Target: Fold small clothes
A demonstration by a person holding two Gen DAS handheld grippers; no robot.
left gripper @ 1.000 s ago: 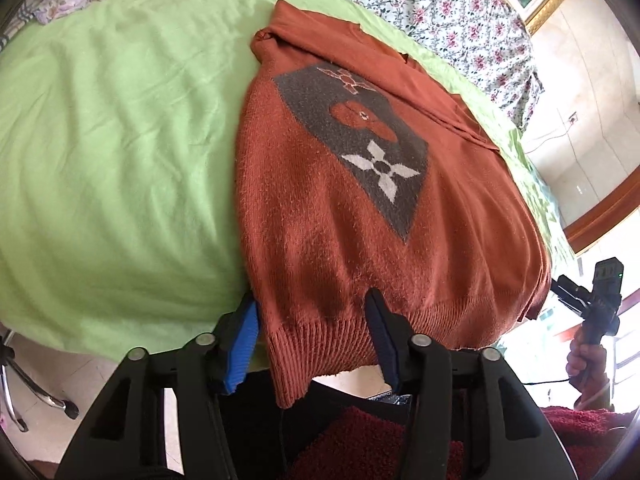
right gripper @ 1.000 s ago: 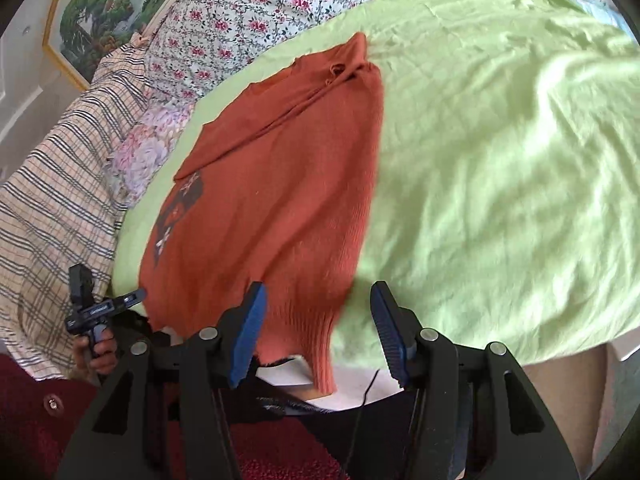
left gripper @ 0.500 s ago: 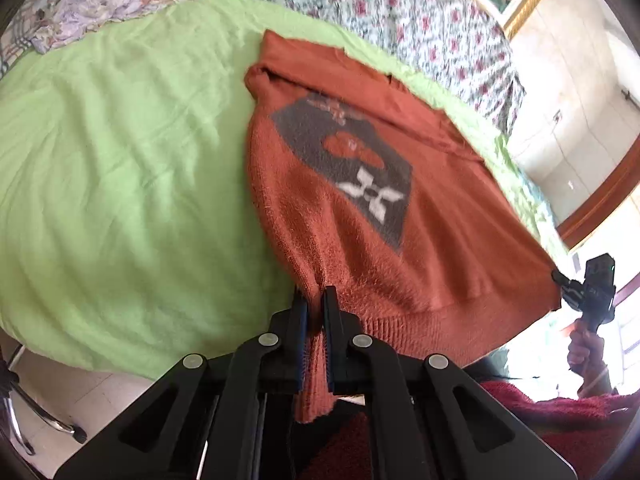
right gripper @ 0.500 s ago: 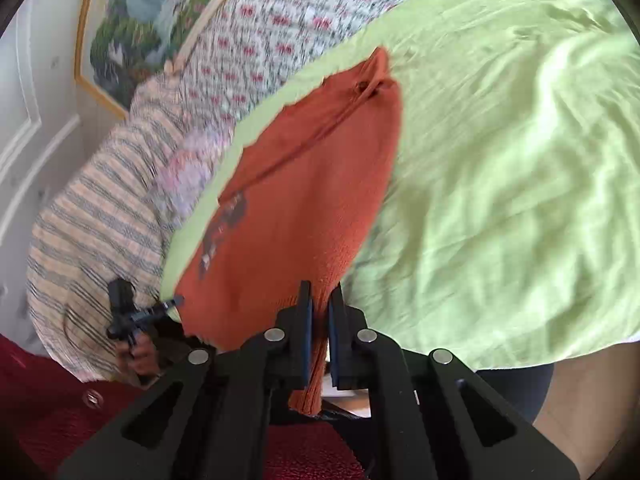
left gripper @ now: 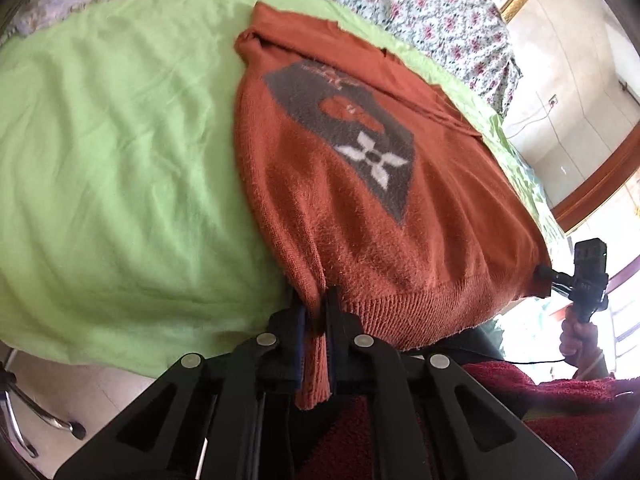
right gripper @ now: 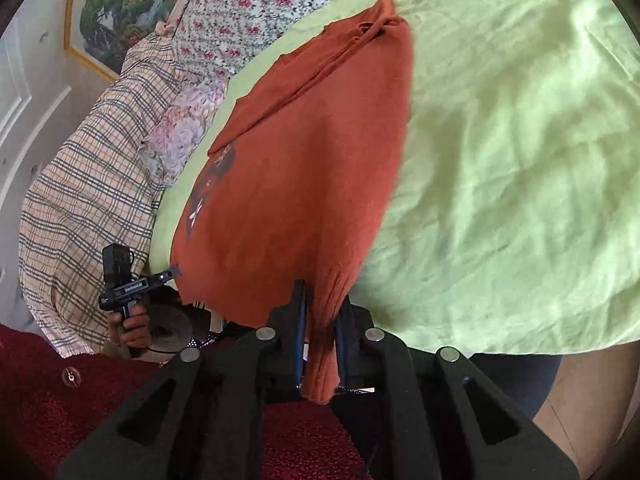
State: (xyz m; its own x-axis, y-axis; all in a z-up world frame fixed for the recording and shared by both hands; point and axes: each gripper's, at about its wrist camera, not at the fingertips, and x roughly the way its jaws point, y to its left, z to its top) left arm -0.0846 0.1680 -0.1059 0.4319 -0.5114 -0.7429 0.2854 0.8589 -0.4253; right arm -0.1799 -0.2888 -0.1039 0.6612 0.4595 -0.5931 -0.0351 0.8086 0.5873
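A rust-orange knit sweater [left gripper: 360, 184] with a grey patch and a white flower lies spread on the green bedsheet [left gripper: 120, 152], hem toward me. My left gripper [left gripper: 316, 308] is shut on the hem's left corner, the ribbed edge bunched between its pads. In the right wrist view the same sweater [right gripper: 304, 184] runs away from me, and my right gripper [right gripper: 320, 312] is shut on the hem's other corner. Each gripper shows small in the other's view, held in a hand: the right gripper [left gripper: 550, 276] at the far right, the left gripper [right gripper: 174, 272] at the lower left.
The green sheet [right gripper: 500, 160] covers the bed. Floral bedding [right gripper: 256, 12] and a checked cloth [right gripper: 88, 184] lie beyond the sweater. A framed painting [right gripper: 108, 8] hangs on the wall. Chair legs [left gripper: 36, 416] stand on the floor below the bed edge. A dark red garment [right gripper: 60, 400] fills the foreground.
Both grippers went from open around the hem to shut on its two corners. The hem now hangs gathered and pulled taut between them.
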